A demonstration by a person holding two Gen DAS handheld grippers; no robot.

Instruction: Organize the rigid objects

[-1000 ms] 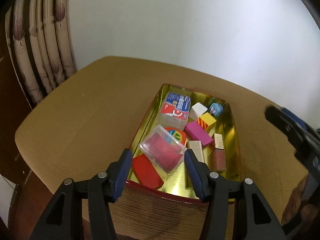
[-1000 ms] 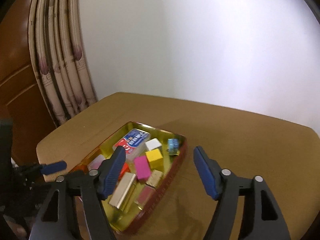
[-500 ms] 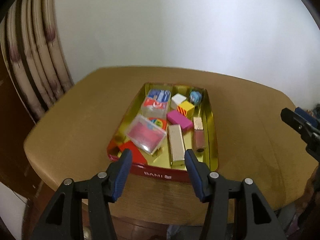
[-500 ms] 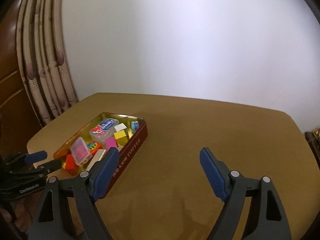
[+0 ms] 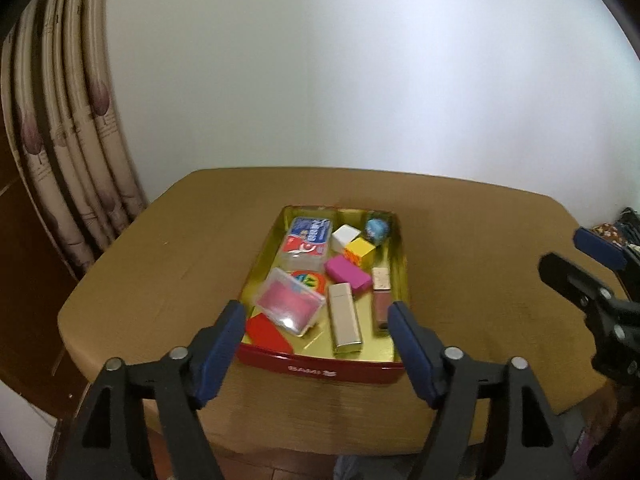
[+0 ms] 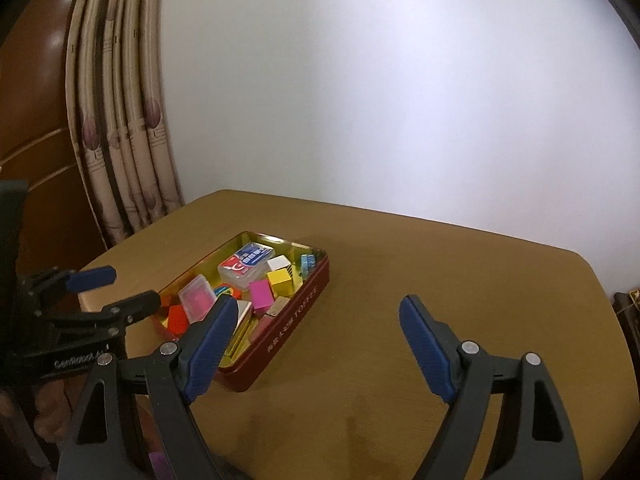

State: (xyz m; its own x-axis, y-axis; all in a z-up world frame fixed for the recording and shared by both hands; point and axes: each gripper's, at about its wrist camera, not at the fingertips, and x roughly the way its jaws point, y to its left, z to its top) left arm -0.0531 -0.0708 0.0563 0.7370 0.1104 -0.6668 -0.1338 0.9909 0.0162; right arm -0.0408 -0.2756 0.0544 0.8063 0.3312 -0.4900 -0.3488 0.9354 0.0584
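- Left claw [image 5: 312,340]: jaws opening, nothing between them. It hovers above the near short wall of the tin [image 5: 320,369] and is clear of the contents.
- Right claw [image 6: 316,344]: jaws spread wide and empty. It stands over bare desk [image 6: 440,280], to the right of the tin and apart from it.
- The tin sits on the desk nearer the left edge, one short wall toward the near edge. Its walls keep the loose items from sliding out.
- Contents: clear case [image 5: 289,306] with a pink insert rests tilted on the red block [image 5: 267,334] in the near left corner. The gold bar [image 5: 344,320] lies flat beside it.
- The pink block [image 5: 347,274], yellow cube [image 5: 360,251] and white cube [image 5: 344,237] cluster mid-tin. The blue-and-red box [image 5: 307,237] fills the far left corner.
- Judgement: all visible items lie in the tin, so sorting appears nearly done.
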